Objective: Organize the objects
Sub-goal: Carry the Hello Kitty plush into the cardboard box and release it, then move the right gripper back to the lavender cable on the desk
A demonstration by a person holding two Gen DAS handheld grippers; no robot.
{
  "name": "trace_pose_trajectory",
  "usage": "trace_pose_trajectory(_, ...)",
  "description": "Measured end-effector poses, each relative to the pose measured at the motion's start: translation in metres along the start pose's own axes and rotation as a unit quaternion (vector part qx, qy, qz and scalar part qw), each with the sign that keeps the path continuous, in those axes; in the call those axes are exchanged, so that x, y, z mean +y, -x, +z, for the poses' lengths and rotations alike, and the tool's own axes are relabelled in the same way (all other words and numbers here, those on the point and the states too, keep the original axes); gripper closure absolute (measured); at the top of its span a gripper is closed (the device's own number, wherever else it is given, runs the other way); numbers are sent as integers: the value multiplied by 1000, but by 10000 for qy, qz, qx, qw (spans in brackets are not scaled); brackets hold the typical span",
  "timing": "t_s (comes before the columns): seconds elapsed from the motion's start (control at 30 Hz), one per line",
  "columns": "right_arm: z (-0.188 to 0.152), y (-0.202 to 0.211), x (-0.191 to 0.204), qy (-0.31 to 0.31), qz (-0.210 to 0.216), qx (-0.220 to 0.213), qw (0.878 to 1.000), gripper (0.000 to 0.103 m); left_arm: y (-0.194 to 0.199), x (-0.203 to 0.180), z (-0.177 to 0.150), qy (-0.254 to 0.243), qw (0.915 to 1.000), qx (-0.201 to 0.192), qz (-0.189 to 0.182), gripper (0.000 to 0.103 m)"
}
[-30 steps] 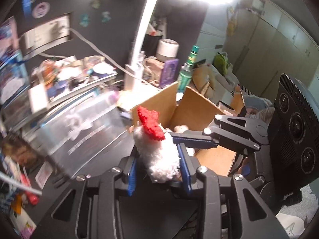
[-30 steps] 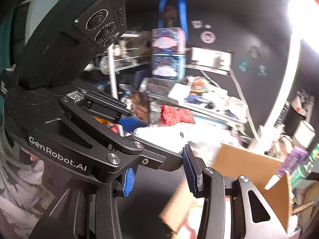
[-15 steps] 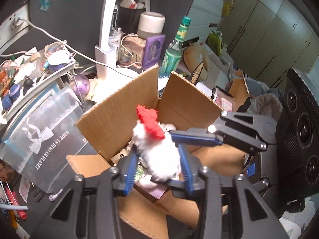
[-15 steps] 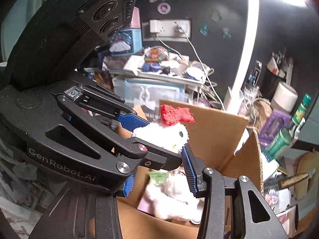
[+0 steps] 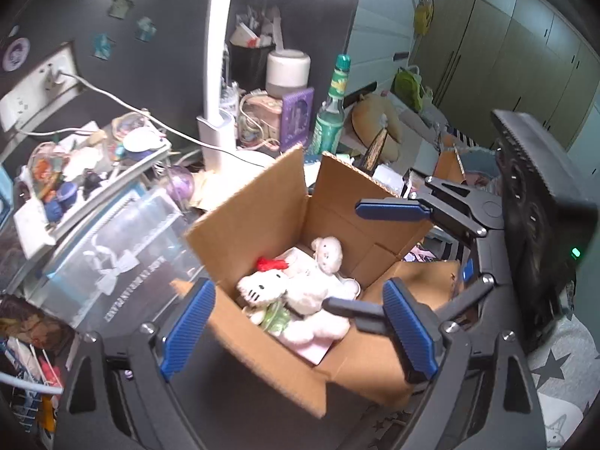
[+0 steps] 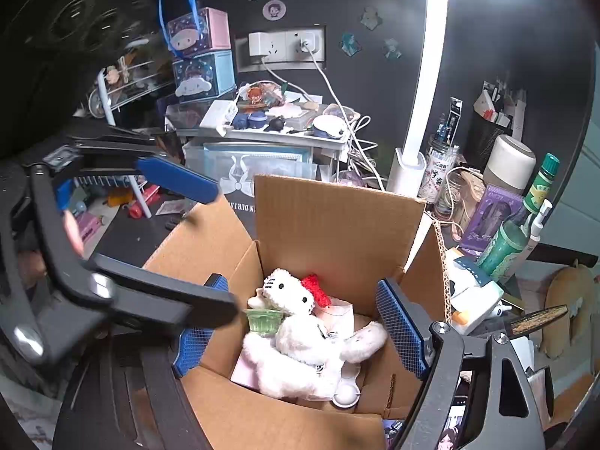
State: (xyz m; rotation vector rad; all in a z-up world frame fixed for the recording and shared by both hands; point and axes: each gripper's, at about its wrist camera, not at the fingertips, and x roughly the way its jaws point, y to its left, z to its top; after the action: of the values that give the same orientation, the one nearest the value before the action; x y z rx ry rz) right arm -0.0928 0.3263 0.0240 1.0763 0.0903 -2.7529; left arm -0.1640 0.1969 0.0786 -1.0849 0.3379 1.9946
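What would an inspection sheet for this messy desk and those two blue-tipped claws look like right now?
Surface: dark desk, mostly covered.
Job's things: white cat toy with a red bow lies inside the open cardboard box, on other soft toys and a green cup.
Clutter: green bottle, clear storage box, loaded tray, purple card.
Grippers: left gripper and right gripper both above the box, jaws opening, nothing between them.
Cables: white cord from the wall socket down to the desk.
Surroundings: white lamp post, cupboard doors.
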Motion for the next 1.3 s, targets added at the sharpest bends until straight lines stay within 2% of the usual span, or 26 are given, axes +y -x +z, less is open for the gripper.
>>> trace_pose_trajectory(0.13,7,6,14,31,112,-182,9998,24,41,18,-21,171,9992,-358,91,12)
trace_pose_trajectory(0.2,12,9,29,144,221,-284,9992,24,63,29,-37,355,9974,-586,222,0)
trace_pose_trajectory(0.3,21,9,63,417,482,-410,9971,24,95,50,-68,700,9923,-837,587,1)
trace_pose_trajectory(0.43,31,-2,123,852,1083,-449,9894,24,130,81,-116,1220,9791,-1135,1167,1)
trace_pose_trajectory(0.6,31,-34,188,1215,1920,-188,9737,24,151,114,-179,1725,9637,-1241,1619,1)
trace_pose_trajectory(0.67,27,-52,204,1207,2020,-33,9719,24,154,122,-203,1821,9561,-1324,1874,1)
trace_pose_trajectory(0.73,20,-79,216,1122,2082,174,9715,24,153,130,-224,1988,9516,-1347,1917,1)
trace_pose_trajectory(0.87,2,-135,223,1018,1684,514,9791,25,143,141,-249,2180,9520,-1282,1726,1)
trace_pose_trajectory(1.0,-7,-190,210,906,787,565,9912,29,140,152,-264,2308,9491,-1345,1667,1)
trace_pose_trajectory(1.13,-5,-230,192,628,461,795,9938,43,136,158,-264,2362,9491,-1352,1584,1)
trace_pose_trajectory(1.2,-4,-241,188,598,391,836,9939,46,136,161,-263,2379,9487,-1350,1587,1)
trace_pose_trajectory(1.3,2,-245,189,721,367,815,9934,64,136,164,-260,2402,9487,-1354,1546,1)
